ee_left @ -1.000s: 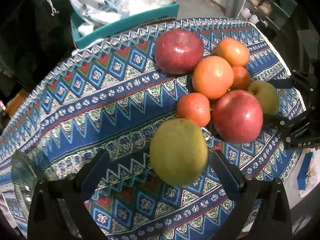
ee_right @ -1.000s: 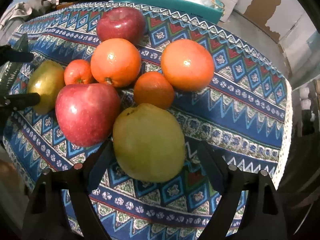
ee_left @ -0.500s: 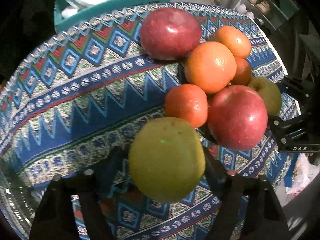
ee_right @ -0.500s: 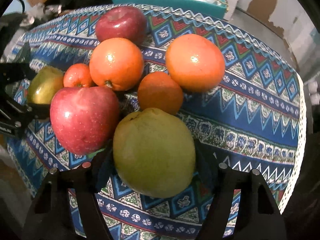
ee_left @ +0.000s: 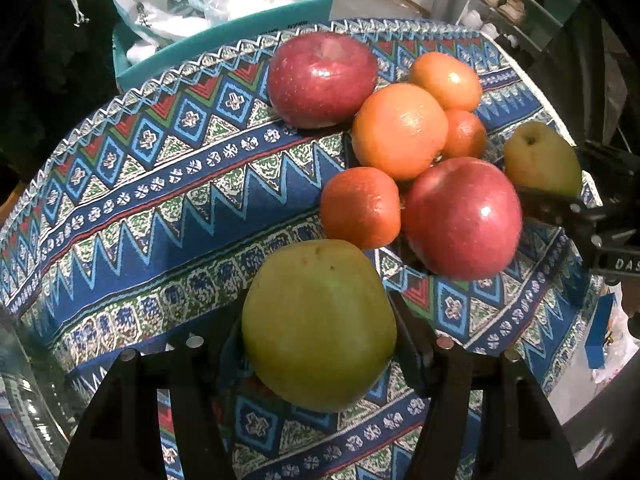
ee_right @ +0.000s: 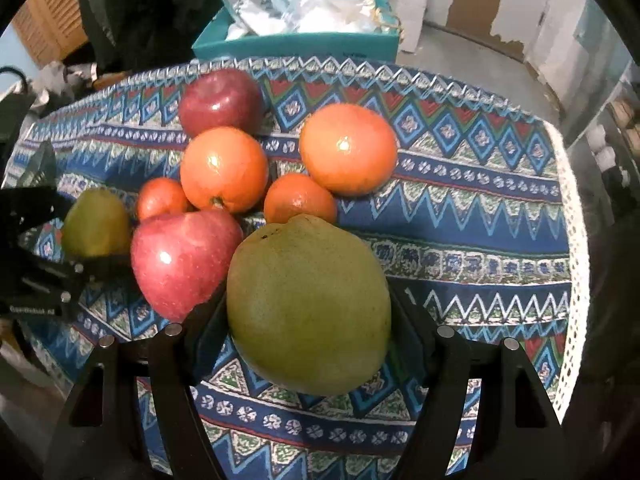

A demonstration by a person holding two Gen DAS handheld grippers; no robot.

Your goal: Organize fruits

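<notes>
Green pears [ee_left: 318,326] [ee_right: 308,306] sit clamped between both tongs [ee_left: 320,332] [ee_right: 310,320].

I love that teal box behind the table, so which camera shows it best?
The right wrist view: the teal box sits near centre, its front wall and the white bags inside visible. The left wrist view shows it too, but at an angle.

Pears [ee_left: 318,324] flank clustered apples [ee_left: 462,218] and oranges [ee_left: 400,130].

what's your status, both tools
Left tool shut on green pear. Right tool shut on second pear. Red apple crowds both.
</notes>
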